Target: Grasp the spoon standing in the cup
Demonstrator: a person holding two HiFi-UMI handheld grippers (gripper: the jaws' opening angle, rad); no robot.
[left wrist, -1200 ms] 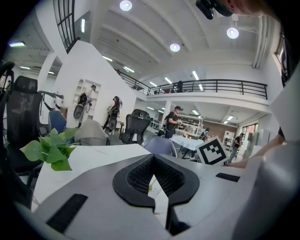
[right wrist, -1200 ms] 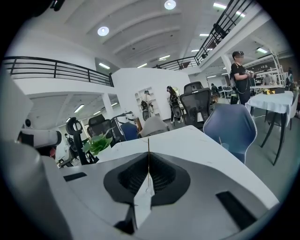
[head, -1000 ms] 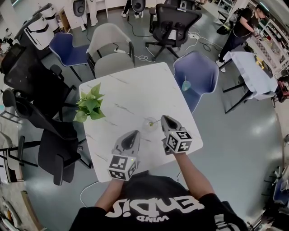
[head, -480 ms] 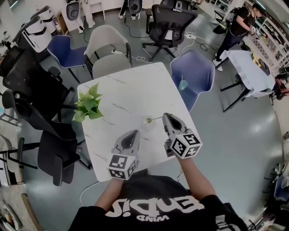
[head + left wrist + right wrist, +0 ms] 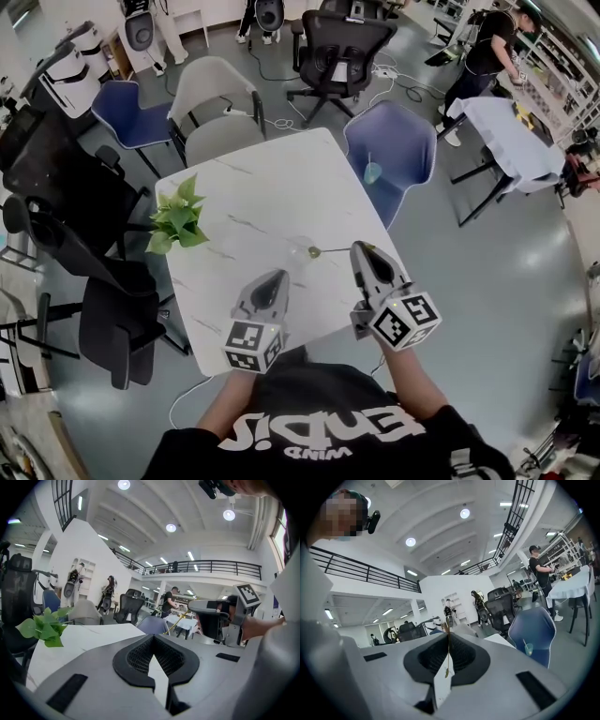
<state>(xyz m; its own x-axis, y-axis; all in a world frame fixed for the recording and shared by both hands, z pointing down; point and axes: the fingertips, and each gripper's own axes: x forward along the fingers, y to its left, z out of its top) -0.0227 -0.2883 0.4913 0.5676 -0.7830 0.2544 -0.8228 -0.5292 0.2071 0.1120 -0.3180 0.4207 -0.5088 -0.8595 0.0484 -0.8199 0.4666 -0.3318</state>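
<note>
The right gripper (image 5: 361,249) pinched the spoon (image 5: 328,250) leaning from the cup (image 5: 305,251) — left gripper (image 5: 278,277) closed, empty; potted plant (image 5: 175,223) well apart.

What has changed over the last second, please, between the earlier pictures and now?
The right tongs, shut on the spoon, have drawn back rightward, away from the cup; the spoon's far end still seems to reach the cup. The left tongs, the cup and the plant stayed put.

Cup (image 5: 305,251) just ahead of right gripper (image 5: 363,249) jaws: clear, tiny, outline barely readable. Spoon (image 5: 330,250) hair-thin, ends too small to tell. Right gripper view: cup hidden behind jaws.
</note>
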